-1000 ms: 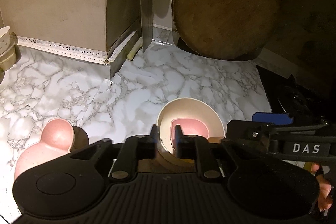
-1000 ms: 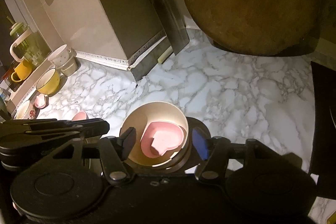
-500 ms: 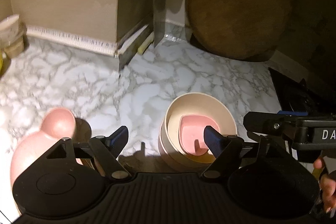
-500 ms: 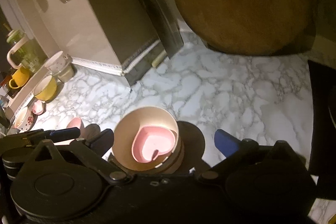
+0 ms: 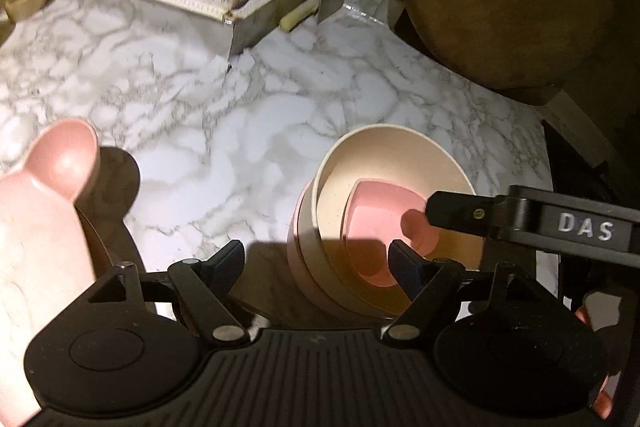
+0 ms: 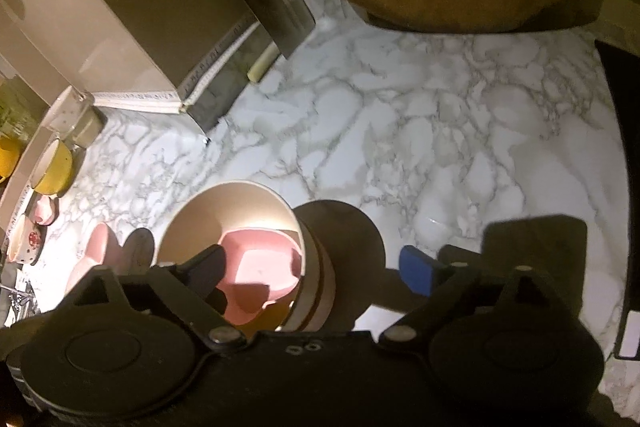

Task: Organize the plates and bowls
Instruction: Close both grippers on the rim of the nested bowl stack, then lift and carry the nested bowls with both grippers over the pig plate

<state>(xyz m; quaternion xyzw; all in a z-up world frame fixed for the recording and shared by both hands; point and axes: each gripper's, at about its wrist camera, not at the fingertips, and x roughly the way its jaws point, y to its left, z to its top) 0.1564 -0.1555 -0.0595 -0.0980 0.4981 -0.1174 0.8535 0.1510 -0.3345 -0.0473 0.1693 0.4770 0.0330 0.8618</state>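
- While both grippers hang over the marble counter, the left gripper has its jaws spread wide, gripping nothing.
- Stacked cream bowls sit just ahead of its right finger, whose tip overlaps the rim; a pink heart-shaped dish lies inside the top bowl.
- A pink bear-eared plate lies to its left, apart from the stack.
- The right gripper is also spread wide and empty; the bowls sit at its left finger, the blue-padded right finger beside them over bare counter.
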